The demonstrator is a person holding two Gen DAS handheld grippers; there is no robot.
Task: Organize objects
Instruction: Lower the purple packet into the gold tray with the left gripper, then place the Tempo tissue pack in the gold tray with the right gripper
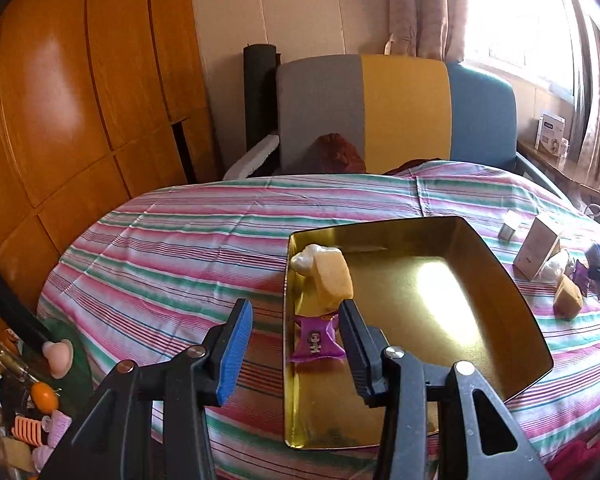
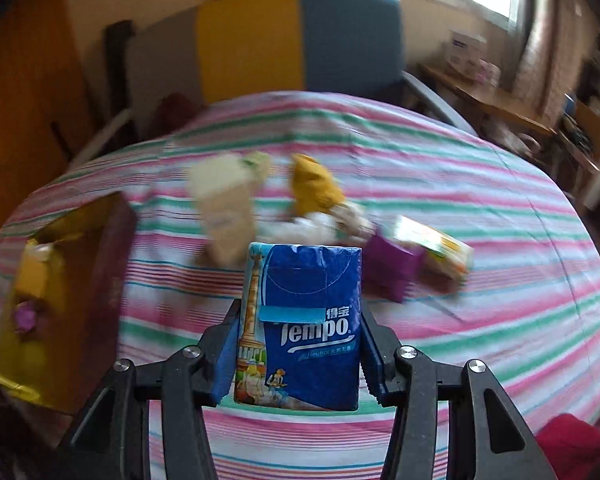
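Note:
A gold tray (image 1: 440,320) lies on the striped cloth. At its left end sit a white lump (image 1: 306,260), a yellow block (image 1: 332,280) and a purple packet (image 1: 318,340). My left gripper (image 1: 296,306) hovers open over the tray's left rim with nothing between its fingers; the purple packet lies below, beyond them. My right gripper (image 2: 300,310) is shut on a blue Tempo tissue pack (image 2: 312,320), held upright above the cloth. The right wrist view is blurred. It shows the tray (image 2: 60,280) at left and loose items ahead: a cream box (image 2: 228,208), a yellow block (image 2: 316,188) and a purple packet (image 2: 392,264).
A grey, yellow and blue chair (image 1: 400,108) stands behind the table. Wooden cupboard doors (image 1: 60,100) fill the left. Clutter (image 1: 28,380) sits at the lower left. Right of the tray lie a white box (image 1: 536,252), a small box (image 1: 508,230) and a yellow block (image 1: 568,300).

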